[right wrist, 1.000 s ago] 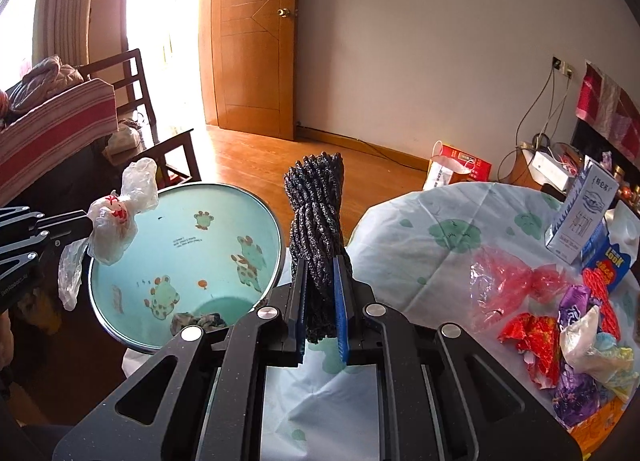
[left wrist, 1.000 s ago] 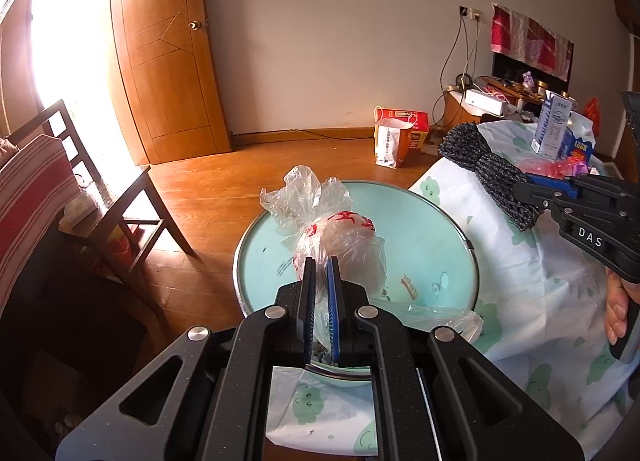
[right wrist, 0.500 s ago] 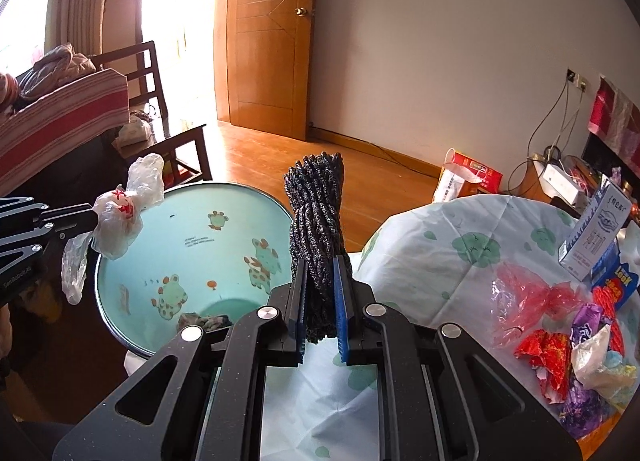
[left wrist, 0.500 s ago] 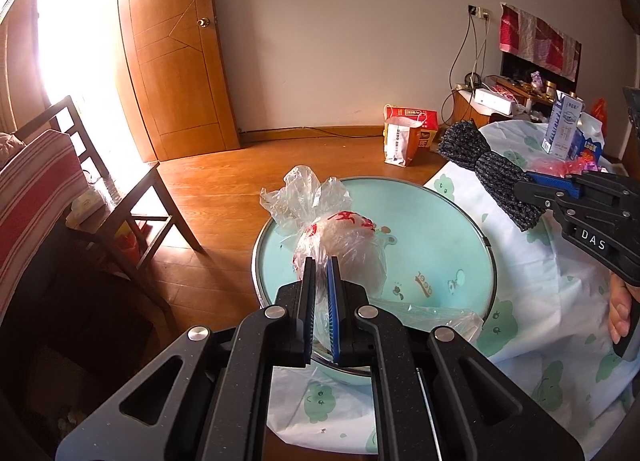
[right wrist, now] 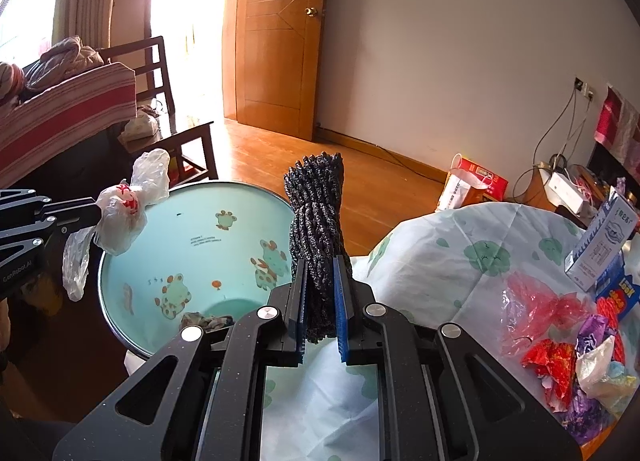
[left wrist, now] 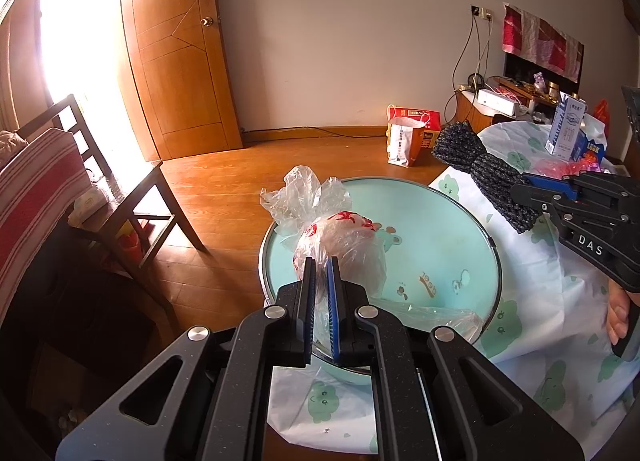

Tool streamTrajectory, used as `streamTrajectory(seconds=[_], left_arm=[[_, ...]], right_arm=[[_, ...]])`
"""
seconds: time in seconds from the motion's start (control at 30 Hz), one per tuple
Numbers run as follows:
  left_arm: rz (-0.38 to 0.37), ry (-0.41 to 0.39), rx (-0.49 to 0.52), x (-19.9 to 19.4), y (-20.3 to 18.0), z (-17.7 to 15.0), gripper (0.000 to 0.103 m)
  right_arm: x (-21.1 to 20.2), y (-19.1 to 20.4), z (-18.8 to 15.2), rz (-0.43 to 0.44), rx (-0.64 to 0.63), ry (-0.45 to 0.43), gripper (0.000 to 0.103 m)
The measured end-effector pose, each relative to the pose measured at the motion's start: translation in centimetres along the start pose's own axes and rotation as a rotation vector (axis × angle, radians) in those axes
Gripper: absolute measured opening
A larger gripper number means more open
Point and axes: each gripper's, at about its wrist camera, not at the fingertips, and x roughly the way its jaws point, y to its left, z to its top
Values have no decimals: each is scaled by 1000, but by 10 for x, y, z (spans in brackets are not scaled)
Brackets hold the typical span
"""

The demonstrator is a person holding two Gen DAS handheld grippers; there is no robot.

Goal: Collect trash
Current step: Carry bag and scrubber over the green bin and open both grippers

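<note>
My left gripper is shut on a clear plastic bag with red print and holds it over the near rim of a turquoise basin. My right gripper is shut on a dark speckled knitted bundle, held upright beside the basin's right rim. The right gripper shows at the right of the left wrist view; the left gripper and bag show at the left of the right wrist view. A crumpled scrap lies in the basin's bottom.
A table with a white cloth printed with green shapes holds red, purple and clear wrappers and a white-blue carton. A wooden chair and striped sofa stand left. A paper bag sits on the wood floor.
Both grippers keep their hold. Both views have shifted: the basin now sits further right in each, and the door and chair too.
</note>
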Motion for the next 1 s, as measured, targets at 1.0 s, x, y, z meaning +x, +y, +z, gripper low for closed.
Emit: streamTrajectory(seconds=[1.0], left_arm=[[2,3,-8,3,5,-2,6]], right_arm=[[-1,14,2,4,-58,-18,13]])
